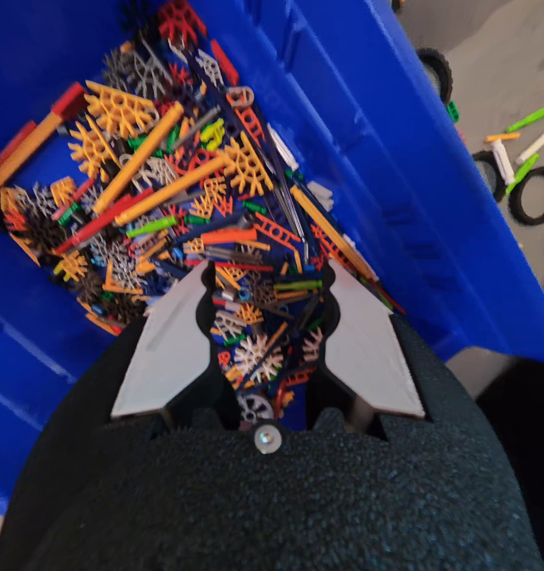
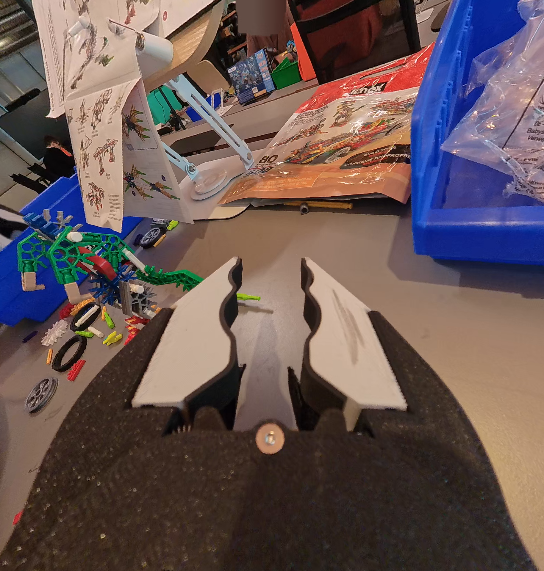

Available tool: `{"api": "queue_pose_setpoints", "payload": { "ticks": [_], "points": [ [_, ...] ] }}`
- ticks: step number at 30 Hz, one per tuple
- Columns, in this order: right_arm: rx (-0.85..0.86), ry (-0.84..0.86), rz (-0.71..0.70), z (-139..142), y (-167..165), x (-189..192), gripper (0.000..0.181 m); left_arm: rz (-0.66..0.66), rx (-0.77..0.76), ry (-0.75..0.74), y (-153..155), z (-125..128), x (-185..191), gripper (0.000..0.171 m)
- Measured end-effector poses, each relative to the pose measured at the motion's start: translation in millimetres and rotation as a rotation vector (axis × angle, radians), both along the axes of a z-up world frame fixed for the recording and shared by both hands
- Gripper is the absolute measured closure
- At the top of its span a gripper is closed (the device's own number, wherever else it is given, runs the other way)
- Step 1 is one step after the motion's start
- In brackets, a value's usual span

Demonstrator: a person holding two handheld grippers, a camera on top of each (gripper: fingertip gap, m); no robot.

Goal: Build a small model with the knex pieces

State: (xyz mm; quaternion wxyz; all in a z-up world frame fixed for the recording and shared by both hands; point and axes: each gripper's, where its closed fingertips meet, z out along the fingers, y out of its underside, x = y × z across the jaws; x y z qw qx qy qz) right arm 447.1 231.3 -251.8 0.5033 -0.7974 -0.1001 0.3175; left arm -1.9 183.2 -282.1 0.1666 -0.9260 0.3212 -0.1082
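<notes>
My left gripper (image 1: 269,272) is open and empty, hanging over a blue bin (image 1: 342,129) full of loose construction-toy pieces (image 1: 171,185): yellow and orange rods, connectors, a white snowflake connector (image 1: 257,355) and a grey wheel (image 1: 254,406) lie between its fingers' span. My right gripper (image 2: 271,262) is open and empty, low over the grey table (image 2: 450,355). A green rod (image 2: 248,297) lies just left of its left finger. A green, blue and red toy model (image 2: 88,268) stands to its left.
Loose tyres (image 2: 69,353), a grey wheel (image 2: 41,395) and small pieces lie by the model. An instruction sheet (image 2: 110,129) hangs from a white stand (image 2: 207,185). A printed bag (image 2: 326,154) lies at the back, a blue bin (image 2: 481,231) with clear plastic bags at right. Tyres (image 1: 533,200) and rods lie outside the left bin. Spacing between my two grippers at the tips: around 45 cm.
</notes>
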Motion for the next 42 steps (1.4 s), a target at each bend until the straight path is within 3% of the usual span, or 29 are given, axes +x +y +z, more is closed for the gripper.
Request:
{"api": "queue_pose_setpoints", "payload": {
  "ticks": [7,17,24,31,37,42],
  "points": [
    [0.009,0.007,-0.001,2,-1,1,0.144,-0.037,0.070,-0.009,39,-13,19,0.112],
    [0.023,0.016,-0.002,4,-1,1,0.144,-0.115,0.173,0.055,84,-5,19,0.143],
    [0.026,0.020,-0.003,5,-2,2,0.144,-0.172,0.079,0.030,69,-17,22,0.145],
    [0.021,0.019,-0.003,4,-1,1,0.144,-0.183,0.034,0.143,49,-22,0,0.139],
    [0.019,0.015,-0.004,3,-1,1,0.144,-0.176,0.124,0.092,67,-7,6,0.140],
    [0.021,0.015,-0.006,4,-1,1,0.144,-0.229,0.149,0.105,75,-13,13,0.142]
  ]
}}
